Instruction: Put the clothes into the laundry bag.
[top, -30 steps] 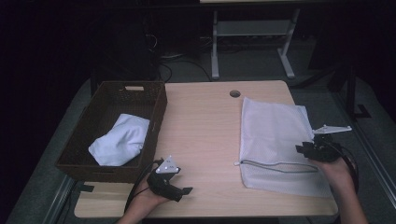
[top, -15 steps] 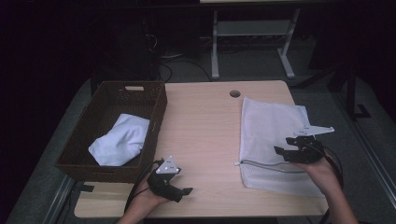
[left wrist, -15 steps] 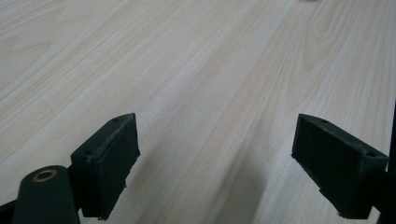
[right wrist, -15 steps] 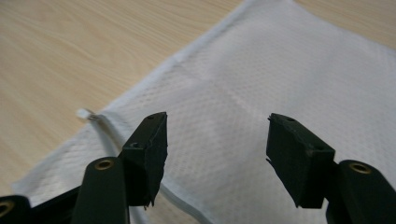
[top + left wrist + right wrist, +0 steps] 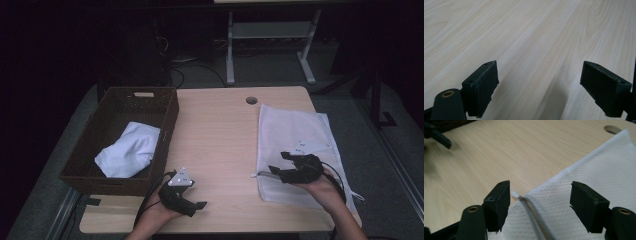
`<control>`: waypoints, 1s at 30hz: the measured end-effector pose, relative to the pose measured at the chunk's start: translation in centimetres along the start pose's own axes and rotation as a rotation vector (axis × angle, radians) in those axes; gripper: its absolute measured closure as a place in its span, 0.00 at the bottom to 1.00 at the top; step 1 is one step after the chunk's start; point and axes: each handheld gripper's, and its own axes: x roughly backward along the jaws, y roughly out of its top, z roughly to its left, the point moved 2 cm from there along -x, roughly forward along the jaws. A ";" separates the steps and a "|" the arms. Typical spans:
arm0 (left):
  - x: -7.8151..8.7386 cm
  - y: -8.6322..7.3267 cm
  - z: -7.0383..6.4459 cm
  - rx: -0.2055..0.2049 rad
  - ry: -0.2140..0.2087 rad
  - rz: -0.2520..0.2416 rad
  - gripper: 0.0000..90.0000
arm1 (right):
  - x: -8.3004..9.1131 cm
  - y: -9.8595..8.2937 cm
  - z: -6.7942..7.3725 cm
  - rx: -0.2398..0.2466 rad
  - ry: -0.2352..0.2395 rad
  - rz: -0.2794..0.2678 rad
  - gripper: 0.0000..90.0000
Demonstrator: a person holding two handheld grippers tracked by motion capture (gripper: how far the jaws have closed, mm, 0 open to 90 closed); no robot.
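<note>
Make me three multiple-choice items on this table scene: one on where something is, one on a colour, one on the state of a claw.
1. Where does the white mesh bag lie?
A. In the basket
B. On the table's right side
C. On the floor

2. What colour is the basket?
A. Dark brown
B. Red
C. White

3. How is the right claw set?
A. Shut on the bag
B. Shut on nothing
C. Open over the bag's zip end

Answers: 1 B, the bag lies flat on the table by the right hand; 2 A, its woven walls are dark brown; 3 C, the jaws stand apart either side of the zip.
</note>
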 end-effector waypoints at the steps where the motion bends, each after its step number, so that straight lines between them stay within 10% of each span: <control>1: 0.0 0.0 0.0 0.000 0.000 0.000 0.16 | -0.2 0.0 0.4 -0.001 0.013 0.000 0.35; 13: -0.3 0.1 -0.3 -0.022 -0.015 0.014 0.16 | -1.4 -1.1 4.0 -0.048 0.100 -0.024 0.28; 30: -0.2 1.1 -1.1 -0.042 -0.050 0.024 0.16 | -5.3 -2.2 6.9 0.037 0.134 0.066 0.17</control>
